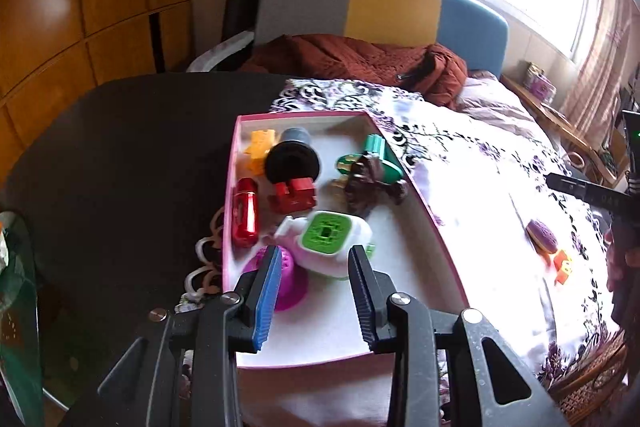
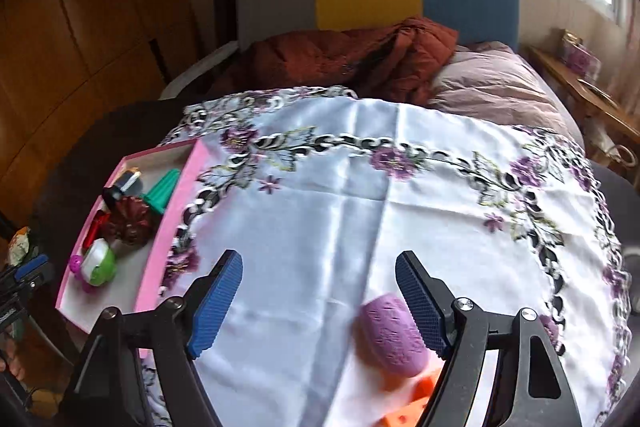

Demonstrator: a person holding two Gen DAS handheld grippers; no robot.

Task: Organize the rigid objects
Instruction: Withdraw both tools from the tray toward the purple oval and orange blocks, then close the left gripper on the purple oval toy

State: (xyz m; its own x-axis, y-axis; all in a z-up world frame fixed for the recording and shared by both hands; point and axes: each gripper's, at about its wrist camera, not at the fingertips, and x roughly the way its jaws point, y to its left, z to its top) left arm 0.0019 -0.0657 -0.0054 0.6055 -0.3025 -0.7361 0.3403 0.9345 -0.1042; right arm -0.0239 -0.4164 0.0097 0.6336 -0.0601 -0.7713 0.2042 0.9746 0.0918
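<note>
A pink-rimmed white box [image 1: 416, 195] holds several toys: a white and green cube toy [image 1: 328, 239], a red capsule [image 1: 245, 215], a red block [image 1: 294, 195], a black spool [image 1: 291, 159], a yellow piece [image 1: 260, 147], a green toy [image 1: 374, 157], a dark brown figure [image 1: 366, 183] and a magenta cup [image 1: 290, 281]. My left gripper [image 1: 314, 291] is open and empty above the box's near end. My right gripper [image 2: 320, 303] is open above the cloth, with a purple oval toy [image 2: 394, 337] and an orange piece [image 2: 416, 401] between and below its fingers. The box also shows in the right wrist view [image 2: 168, 227].
A white floral cloth [image 2: 360, 207] covers the dark round table [image 1: 120, 155]. The purple toy [image 1: 541, 235] and orange piece [image 1: 562, 265] lie on it at right. A bed with a rust blanket [image 2: 352, 59] stands behind. A wicker edge [image 1: 588, 383] is at lower right.
</note>
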